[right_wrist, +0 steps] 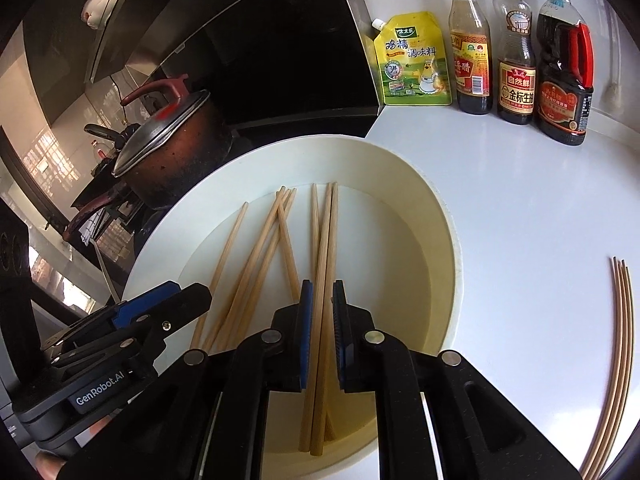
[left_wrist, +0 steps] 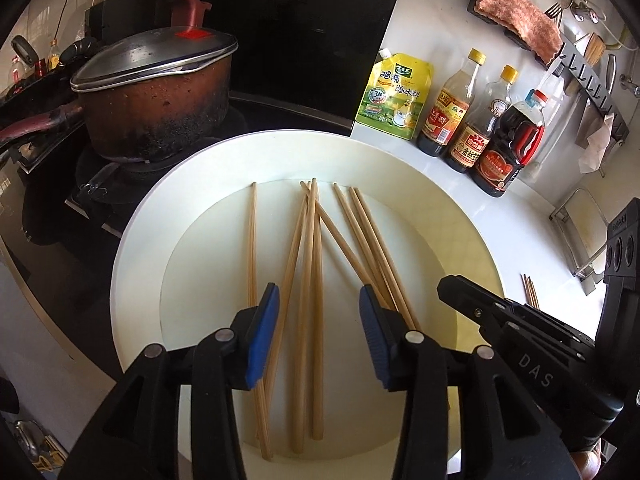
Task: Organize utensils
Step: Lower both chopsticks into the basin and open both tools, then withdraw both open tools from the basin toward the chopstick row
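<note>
Several wooden chopsticks lie loose in a wide white bowl on the counter. My left gripper is open above the middle of the bowl, with chopsticks between and under its blue pads. My right gripper is nearly closed around a pair of chopsticks on the bowl's right side; a small gap shows beside the pads. In the left wrist view the right gripper enters from the right. A small bundle of chopsticks lies on the white counter to the right.
A brown lidded pot sits on the black stove at left. A yellow seasoning pouch and three sauce bottles stand along the back wall. A wall rack with a cloth hangs at upper right. A wire rack stands at right.
</note>
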Available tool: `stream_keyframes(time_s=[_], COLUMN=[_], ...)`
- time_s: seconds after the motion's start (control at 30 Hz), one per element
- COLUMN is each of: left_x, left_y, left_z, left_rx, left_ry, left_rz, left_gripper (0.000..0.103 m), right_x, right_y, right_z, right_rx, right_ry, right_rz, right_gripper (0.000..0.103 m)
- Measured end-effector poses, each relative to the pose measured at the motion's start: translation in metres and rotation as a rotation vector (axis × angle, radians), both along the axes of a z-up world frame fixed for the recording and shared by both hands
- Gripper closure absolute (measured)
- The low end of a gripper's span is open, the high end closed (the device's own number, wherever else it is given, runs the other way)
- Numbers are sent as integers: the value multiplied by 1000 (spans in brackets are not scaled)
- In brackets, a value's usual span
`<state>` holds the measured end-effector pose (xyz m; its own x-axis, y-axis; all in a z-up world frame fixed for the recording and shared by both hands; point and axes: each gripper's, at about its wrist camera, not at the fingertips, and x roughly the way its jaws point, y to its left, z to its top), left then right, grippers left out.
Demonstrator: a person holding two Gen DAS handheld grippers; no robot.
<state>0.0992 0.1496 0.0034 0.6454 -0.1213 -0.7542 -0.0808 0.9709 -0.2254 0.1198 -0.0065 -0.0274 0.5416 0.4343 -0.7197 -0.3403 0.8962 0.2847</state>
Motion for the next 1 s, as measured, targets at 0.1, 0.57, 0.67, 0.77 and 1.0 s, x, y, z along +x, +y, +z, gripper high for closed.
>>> stream_keyframes(time_s=[0.1, 0.57, 0.67, 0.77, 1.0], left_x=[-5, -37, -42, -47, -61], left_y=[-2, -43, -59, -76, -119], left_z=[3, 11, 12, 13, 13], left_rx=[1, 16, 23, 30, 32], left_ry=[-3, -32, -33, -41, -55], left_rz=[3, -45, -70, -101, -188], left_gripper=[60, 56, 53, 47, 41], right_x=[-7, -48, -57, -67, -93], right_y=[-3, -56, -75, -97, -151], right_z=[4, 13, 10, 6, -1], right_rx=[-16, -14, -26, -39, -61], right_ry=[-20, -71, -78, -86, -91], right_rz=[-2, -78, -115, -155, -241], right_gripper=[94, 84, 83, 81, 75])
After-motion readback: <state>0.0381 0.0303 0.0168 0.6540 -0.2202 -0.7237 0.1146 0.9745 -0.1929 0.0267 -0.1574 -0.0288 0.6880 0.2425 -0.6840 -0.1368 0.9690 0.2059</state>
